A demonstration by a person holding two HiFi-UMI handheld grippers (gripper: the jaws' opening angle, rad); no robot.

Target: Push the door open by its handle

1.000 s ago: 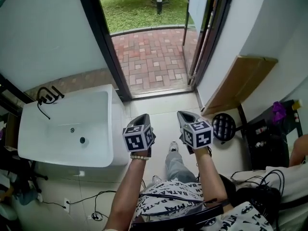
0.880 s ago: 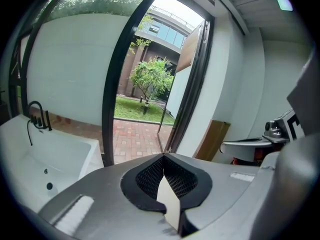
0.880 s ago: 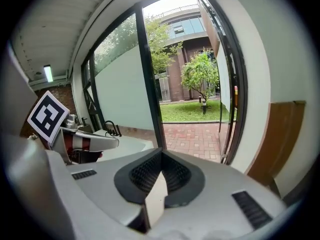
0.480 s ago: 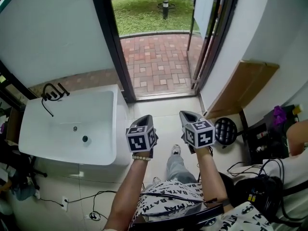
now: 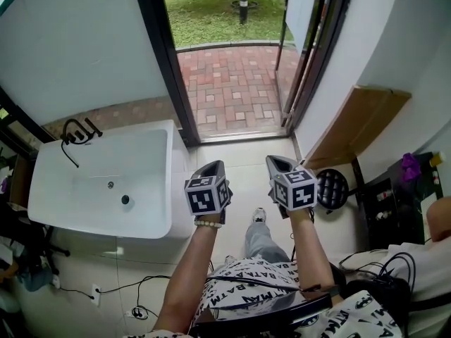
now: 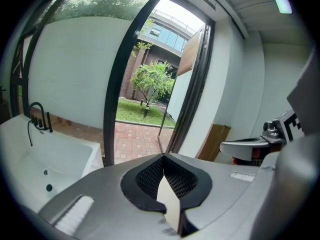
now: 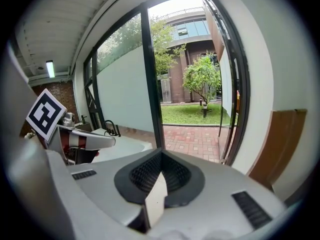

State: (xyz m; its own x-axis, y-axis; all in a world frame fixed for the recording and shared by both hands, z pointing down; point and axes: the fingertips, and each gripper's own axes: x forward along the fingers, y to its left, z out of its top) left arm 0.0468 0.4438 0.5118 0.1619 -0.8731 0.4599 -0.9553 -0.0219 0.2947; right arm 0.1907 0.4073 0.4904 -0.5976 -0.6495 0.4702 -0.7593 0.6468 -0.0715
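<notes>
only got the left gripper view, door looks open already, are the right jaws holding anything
Observer: No, the right gripper has its jaws shut on nothing.
Operator: anything on the floor by me
Observer: A round black object sits just right of that gripper; I can't tell what it is.
Operator: am i at the doorway yet
Observer: No, the left gripper and the right one hang short of the threshold.

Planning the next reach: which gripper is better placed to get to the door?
Probably right. The right gripper sits on the side where the door hangs open; the left gripper is nearer the bathtub.
</notes>
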